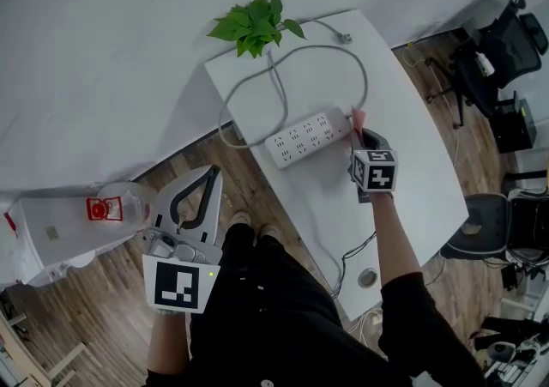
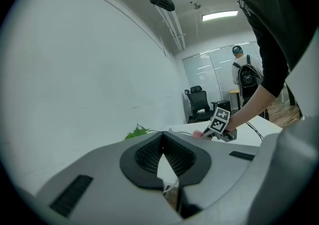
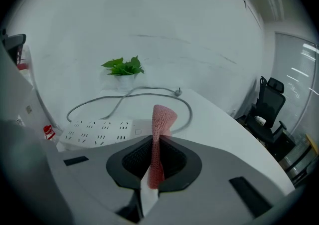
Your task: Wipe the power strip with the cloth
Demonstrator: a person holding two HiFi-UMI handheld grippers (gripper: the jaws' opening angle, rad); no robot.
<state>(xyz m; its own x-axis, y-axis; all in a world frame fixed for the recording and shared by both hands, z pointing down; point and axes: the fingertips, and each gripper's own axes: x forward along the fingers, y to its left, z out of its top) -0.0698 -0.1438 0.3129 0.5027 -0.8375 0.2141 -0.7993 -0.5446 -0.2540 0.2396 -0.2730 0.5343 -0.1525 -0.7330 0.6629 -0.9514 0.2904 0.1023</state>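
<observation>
On this camera my left gripper (image 2: 163, 136) has its jaws closed tip to tip with nothing between them, aimed toward a white wall (image 2: 89, 69). Past them a plant (image 2: 141, 131) shows its leaves by the edge of a white table (image 2: 269, 125). Over the table the right gripper (image 2: 209, 132), held by an arm (image 2: 249, 107) in a black sleeve, has a bit of pink cloth (image 2: 198, 133) at its tip. Farther back I see a black chair (image 2: 198, 104) and a person (image 2: 244, 77) with a backpack.
</observation>
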